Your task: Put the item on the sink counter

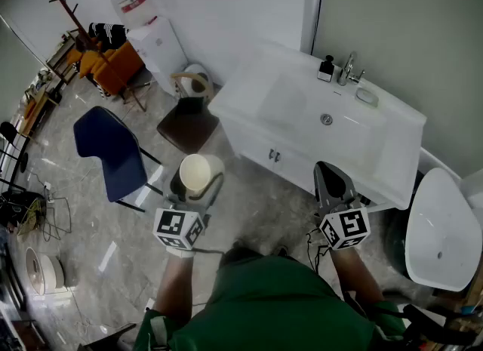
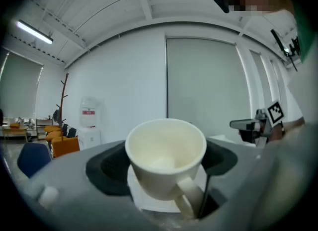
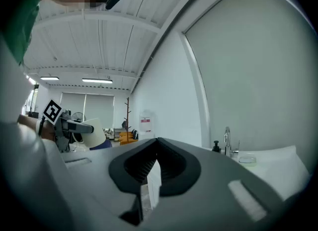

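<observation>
Head view looks steeply down, sink counter (image 1: 396, 134) at two o'clock. Gripper views sit close behind their jaws, seemingly level, sharing the water dispenser (image 2: 88, 120).

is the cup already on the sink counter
No, the cup is clamped in the left gripper, in the air short of the sink counter.

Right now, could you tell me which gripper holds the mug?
The left gripper, its jaws around the cream mug; the right gripper is shut and empty.
</observation>
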`<act>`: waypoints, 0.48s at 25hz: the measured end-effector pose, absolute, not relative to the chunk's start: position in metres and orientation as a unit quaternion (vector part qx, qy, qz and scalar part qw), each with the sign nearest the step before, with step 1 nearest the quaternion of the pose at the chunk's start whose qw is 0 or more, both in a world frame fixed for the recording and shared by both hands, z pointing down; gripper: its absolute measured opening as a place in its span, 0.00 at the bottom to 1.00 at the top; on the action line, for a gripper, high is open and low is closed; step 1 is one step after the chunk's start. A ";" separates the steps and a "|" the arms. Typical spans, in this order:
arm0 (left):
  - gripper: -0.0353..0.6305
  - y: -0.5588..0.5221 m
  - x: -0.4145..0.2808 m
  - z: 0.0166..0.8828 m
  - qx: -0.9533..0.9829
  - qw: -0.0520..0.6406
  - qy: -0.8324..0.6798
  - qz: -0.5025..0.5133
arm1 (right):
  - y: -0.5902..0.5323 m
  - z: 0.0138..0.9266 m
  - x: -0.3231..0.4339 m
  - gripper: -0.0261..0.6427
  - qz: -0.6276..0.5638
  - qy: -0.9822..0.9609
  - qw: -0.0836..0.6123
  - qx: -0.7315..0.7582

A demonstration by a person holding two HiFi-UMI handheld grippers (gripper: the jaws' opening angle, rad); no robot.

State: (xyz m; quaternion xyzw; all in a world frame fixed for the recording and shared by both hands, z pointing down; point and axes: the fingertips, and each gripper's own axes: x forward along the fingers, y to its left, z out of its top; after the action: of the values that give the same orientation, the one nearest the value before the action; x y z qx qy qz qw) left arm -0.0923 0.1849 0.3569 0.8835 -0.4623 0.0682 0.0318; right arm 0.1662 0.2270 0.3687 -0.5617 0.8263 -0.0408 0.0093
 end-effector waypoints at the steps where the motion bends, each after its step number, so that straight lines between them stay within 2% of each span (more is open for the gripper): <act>1: 0.68 0.189 -0.094 0.357 0.884 0.032 -0.461 0.070 | 0.229 0.369 0.163 0.04 -0.045 0.824 0.008 -0.564; 12: 0.68 0.211 -0.150 0.374 0.887 0.040 -0.452 0.087 | 0.237 0.387 0.105 0.04 -0.069 0.818 -0.002 -0.571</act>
State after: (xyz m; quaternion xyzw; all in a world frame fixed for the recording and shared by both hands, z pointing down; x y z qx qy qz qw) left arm -0.1497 0.2110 0.3744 0.8868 -0.4523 0.0865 0.0399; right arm 0.1051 0.2368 0.3867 -0.5707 0.8182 -0.0689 -0.0019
